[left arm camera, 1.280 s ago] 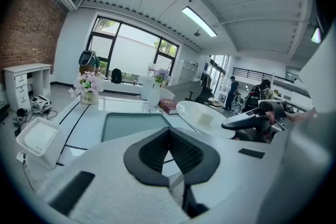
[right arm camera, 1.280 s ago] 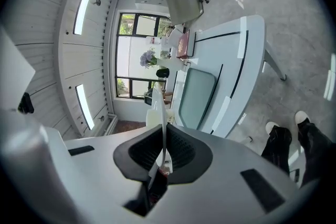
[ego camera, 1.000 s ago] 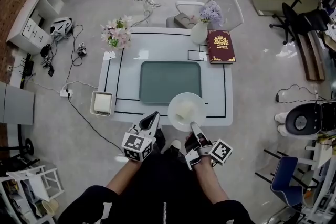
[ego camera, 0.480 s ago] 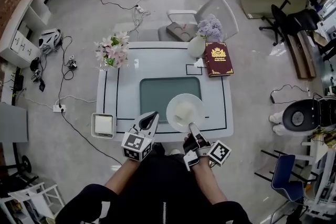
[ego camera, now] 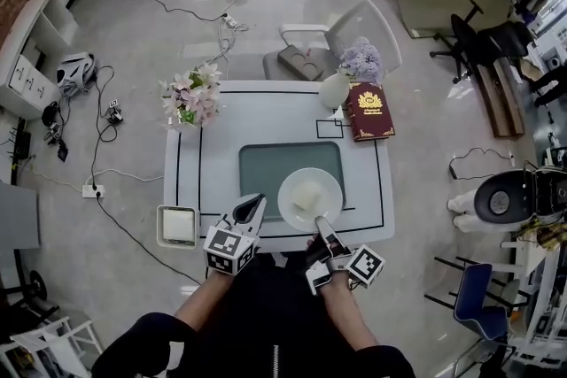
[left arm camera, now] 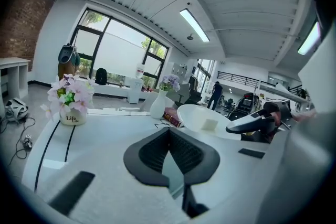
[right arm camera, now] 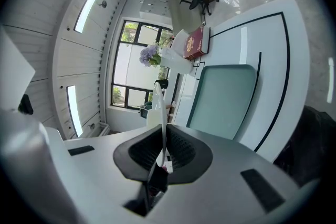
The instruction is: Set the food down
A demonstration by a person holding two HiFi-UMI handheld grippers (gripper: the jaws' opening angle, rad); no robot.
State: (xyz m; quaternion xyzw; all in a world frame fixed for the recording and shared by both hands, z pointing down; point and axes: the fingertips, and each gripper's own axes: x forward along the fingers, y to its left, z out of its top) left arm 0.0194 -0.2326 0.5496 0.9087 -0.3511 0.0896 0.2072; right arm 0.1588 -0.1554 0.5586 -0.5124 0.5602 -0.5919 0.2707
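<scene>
Hard to make out: food only a small pale block, kind unclear; in the right gripper view hidden behind the plate's edge-on rim.
Cannot tell: whether the plate rests on the mat or hangs just above it.
Hidden: table near edge at 6 o'clock, partly behind both grippers.
Right gripper: at the plate's 5 o'clock, reached in from 6 o'clock on a bare forearm, tilted toward 11 o'clock. Jaws clamped on the plate's rim, seen as a thin white line between the pads.
Left gripper: at the plate's 8 o'clock, near it but apart, aimed toward 1 o'clock. Jaws pressed together with nothing between them.
Food's place: middle of the plate, above the mat's 4 o'clock corner.
Plate: white, round, shallow, smooth.
Mat: grey-green, flat, rectangular with rounded corners.
Table: glossy white with thin black lines.
Pads: black, ribbed, tapering to a point.
</scene>
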